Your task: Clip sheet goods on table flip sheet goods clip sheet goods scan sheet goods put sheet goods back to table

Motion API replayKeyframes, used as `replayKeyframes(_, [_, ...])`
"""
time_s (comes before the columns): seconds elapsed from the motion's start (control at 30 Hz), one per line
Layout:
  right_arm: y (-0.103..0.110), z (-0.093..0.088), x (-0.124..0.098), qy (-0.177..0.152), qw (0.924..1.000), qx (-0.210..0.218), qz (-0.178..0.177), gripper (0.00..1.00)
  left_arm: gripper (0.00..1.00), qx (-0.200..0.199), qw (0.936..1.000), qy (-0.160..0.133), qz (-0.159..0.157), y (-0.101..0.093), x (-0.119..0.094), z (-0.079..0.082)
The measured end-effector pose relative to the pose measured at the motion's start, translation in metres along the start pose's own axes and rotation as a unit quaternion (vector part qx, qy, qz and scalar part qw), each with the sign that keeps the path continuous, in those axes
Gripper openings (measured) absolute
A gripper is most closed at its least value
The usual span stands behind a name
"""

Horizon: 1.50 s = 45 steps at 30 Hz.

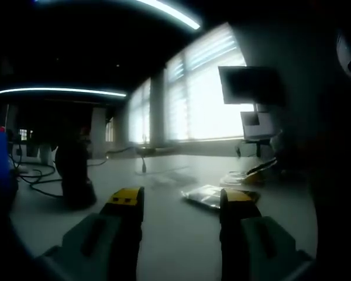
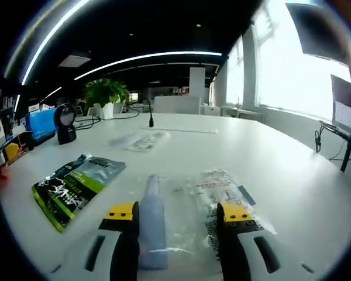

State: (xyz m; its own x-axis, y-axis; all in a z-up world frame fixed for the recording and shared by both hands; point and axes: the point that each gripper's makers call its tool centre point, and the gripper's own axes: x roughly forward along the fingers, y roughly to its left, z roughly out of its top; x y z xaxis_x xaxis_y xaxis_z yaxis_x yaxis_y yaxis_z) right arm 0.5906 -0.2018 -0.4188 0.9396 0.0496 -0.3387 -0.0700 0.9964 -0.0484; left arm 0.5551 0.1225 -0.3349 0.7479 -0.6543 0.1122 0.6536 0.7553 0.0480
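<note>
In the left gripper view, the left gripper [image 1: 181,205] hangs low over the pale counter [image 1: 164,246] with its two yellow-tipped fingers [image 1: 124,202] spread apart and nothing between them. Just past the right fingertip lies a flat, shiny clear packet [image 1: 209,196], and behind it, further right, a yellow and white item [image 1: 245,175] too dim to identify. A dark scanner stand [image 1: 75,170] rises at the left with cables trailing beside it, and bright windows fill the background.

In the right gripper view, the right gripper [image 2: 178,225] also has its fingers released and wide, and they straddle the sheet goods in hand: a clear bag [image 2: 181,234] lying flat on the counter [image 2: 281,170], with a grey-blue item [image 2: 152,225] inside it just beside the left fingertip and a printed label [image 2: 216,190] near the right one. A green and black pouch [image 2: 76,184] lies to the left, well apart from the bag, and another clear packet [image 2: 141,140] lies further back. The black scanner [image 2: 64,124] stands at the far left edge beside a blue box [image 2: 41,124].

The step in hand looks like the first clip. To do it well, I judge the right fingers should come down onto one thin edge of the bag, away from the bulky grey-blue item, and close on film alone, so the bag lifts without slipping and can be turned over.
</note>
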Motion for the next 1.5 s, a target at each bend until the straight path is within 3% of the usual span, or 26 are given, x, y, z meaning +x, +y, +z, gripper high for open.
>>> replayKeyframes(0.2, [-0.002,0.002,-0.001,-0.002,1.0,0.003,-0.004,0.48,0.45,0.0,1.0,-0.001,-0.004,-0.002,0.0,0.0])
replayKeyframes(0.27, [-0.004,0.005,-0.002,-0.01,0.9999,-0.003,-0.006,0.41,0.45,-0.001,1.0,-0.001,-0.003,-0.001,0.0,0.001])
replayKeyframes(0.33, [-0.008,0.024,-0.007,-0.058,0.9982,-0.007,-0.012,0.32,0.45,-0.001,1.0,0.0,-0.002,-0.001,0.0,0.0])
replayKeyframes(0.4, [-0.006,0.038,-0.01,-0.077,0.997,0.004,0.011,0.39,0.45,-0.001,1.0,0.003,-0.002,-0.001,0.001,-0.001])
replayKeyframes(0.53, [-0.019,0.066,-0.015,-0.095,0.9952,0.001,0.022,0.4,0.45,0.001,1.0,0.008,-0.001,-0.001,0.001,-0.003])
replayKeyframes(0.6, [-0.027,0.081,-0.014,-0.1,0.994,-0.014,0.044,0.39,0.45,0.001,1.0,0.008,0.0,0.0,0.001,-0.004])
replayKeyframes(0.73, [-0.042,0.09,-0.008,-0.08,0.9935,-0.029,0.075,0.34,0.45,0.001,1.0,0.008,0.001,0.0,0.001,-0.004])
replayKeyframes(0.9, [-0.058,0.083,0.01,-0.03,0.9898,-0.034,0.135,0.22,0.45,0.0,1.0,0.008,0.001,0.0,0.001,-0.004])
replayKeyframes(0.97, [-0.066,0.078,0.017,-0.009,0.9899,-0.031,0.138,0.16,0.45,0.0,1.0,0.008,0.0,0.0,0.001,-0.004])
replayKeyframes(1.13, [-0.077,0.071,0.039,0.02,0.9881,-0.02,0.151,0.16,0.45,-0.002,1.0,0.007,0.001,0.001,0.001,-0.003])
replayKeyframes(1.5, [-0.085,0.063,0.057,0.047,0.9831,-0.019,0.176,0.15,0.45,-0.004,1.0,0.008,0.0,0.002,0.002,-0.005])
